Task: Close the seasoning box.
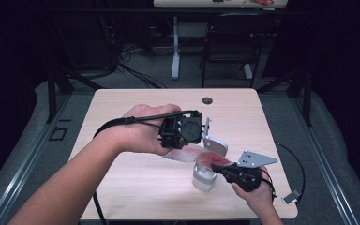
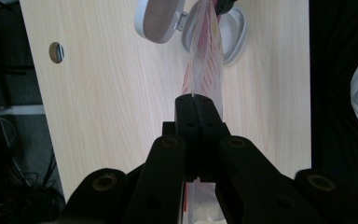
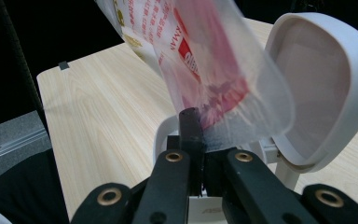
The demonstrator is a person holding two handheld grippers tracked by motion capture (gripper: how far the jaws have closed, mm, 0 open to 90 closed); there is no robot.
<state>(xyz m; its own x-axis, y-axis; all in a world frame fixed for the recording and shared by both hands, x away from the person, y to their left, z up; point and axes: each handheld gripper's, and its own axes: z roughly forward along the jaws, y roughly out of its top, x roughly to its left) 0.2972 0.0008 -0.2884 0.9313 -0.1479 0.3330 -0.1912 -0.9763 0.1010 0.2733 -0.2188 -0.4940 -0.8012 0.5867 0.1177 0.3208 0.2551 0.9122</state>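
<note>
Packaging, a clear plastic bag [image 1: 198, 156] printed in red, hangs stretched between the two grippers above a white flip-lid bin [image 1: 204, 178] near the table's front right. The left gripper [image 2: 193, 105] has its jaws pressed together on one end of the bag, and the right gripper [image 3: 196, 122] pinches the other end just over the bin's mouth. The bin's lid [image 3: 318, 88] stands swung open, so the opening step looks done; what seems left is lowering the bag inside, letting go and shutting the lid. None of the bag appears to be inside yet, though the right gripper view leaves the rim partly hidden.

The table [image 1: 136, 173] is bare around the bin, with plenty of room to the left and toward the far edge. The bin sits close to the front edge and the right hand [image 1: 258, 197] is near that corner, so room there is tight. The upright lid, just beside the bag, could catch it.
</note>
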